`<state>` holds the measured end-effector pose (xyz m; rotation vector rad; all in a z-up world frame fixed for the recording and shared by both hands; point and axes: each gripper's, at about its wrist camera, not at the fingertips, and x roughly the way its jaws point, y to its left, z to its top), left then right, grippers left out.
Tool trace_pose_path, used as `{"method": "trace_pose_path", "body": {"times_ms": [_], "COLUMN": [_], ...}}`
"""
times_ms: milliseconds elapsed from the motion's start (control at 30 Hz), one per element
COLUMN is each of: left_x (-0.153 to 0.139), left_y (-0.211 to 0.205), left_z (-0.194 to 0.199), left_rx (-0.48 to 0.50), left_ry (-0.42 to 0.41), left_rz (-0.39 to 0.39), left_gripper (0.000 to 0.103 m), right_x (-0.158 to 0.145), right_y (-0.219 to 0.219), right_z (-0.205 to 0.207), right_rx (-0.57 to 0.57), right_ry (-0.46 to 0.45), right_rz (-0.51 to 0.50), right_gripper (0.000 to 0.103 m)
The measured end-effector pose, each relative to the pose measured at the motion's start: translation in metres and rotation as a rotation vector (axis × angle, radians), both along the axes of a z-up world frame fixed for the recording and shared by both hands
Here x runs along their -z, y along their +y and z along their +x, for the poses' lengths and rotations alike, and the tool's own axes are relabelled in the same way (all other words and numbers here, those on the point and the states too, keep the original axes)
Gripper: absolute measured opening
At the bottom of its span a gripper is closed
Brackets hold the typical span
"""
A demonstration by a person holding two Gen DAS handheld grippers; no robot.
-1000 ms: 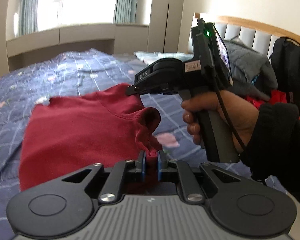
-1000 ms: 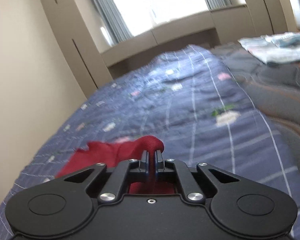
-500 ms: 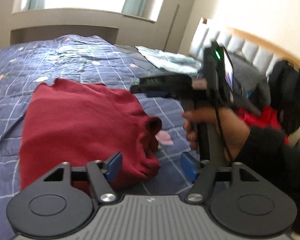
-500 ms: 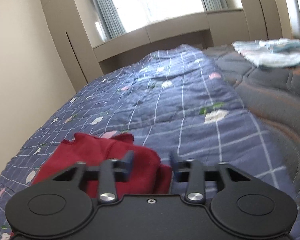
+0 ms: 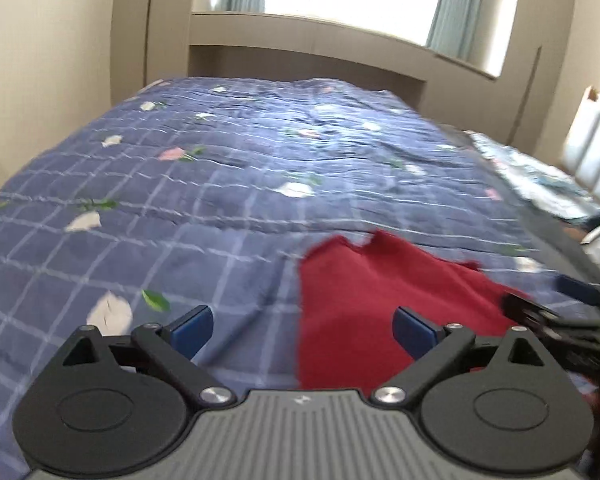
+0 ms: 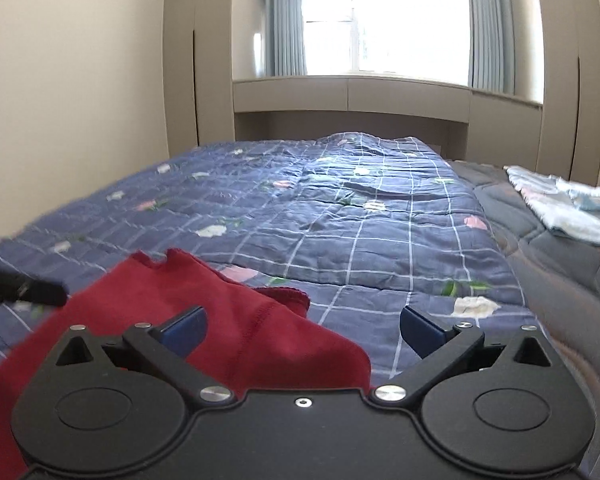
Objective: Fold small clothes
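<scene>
Now both tools are letting go: the left gripper and right gripper have jaws opening, pads clear of cloth. The red garment lies partly folded near the bed's near edge; further folds probably remain.

A blue checked quilt with small flowers covers the bed. Far off, a bright window hangs between grey-blue curtains. Pale folded cloths lie at right.
</scene>
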<state>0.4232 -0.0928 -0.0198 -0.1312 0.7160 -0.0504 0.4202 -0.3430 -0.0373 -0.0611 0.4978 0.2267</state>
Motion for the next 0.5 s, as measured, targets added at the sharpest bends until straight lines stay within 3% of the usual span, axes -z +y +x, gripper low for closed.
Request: {"method": "trace_pose_path", "body": {"times_ms": [67,233,367,500], "left_x": [0.011,0.036,0.054,0.057], "left_y": [-0.002,0.002,0.0,0.001], "left_z": [0.025,0.054,0.064,0.066], "left_rx": [-0.025,-0.06,-0.05,-0.045], "left_ry": [0.027,0.091,0.12,0.115], "left_rz": [0.026,-0.002,0.007,0.013], "left_gripper": [0.099,0.099,0.099,0.101], "right_x": [0.007,0.026,0.047,0.051], "right_y": [0.001,-0.014,-0.036,-0.036], "right_z": [0.006,0.012,0.024,0.027], "right_rx": [0.02,0.127,0.201,0.214], "right_ry": [0.01,0.029,0.124,0.132], "right_rz": [-0.028,-0.068,0.008,0.005], "right_gripper": [0.102,0.101,0.102,0.102]}}
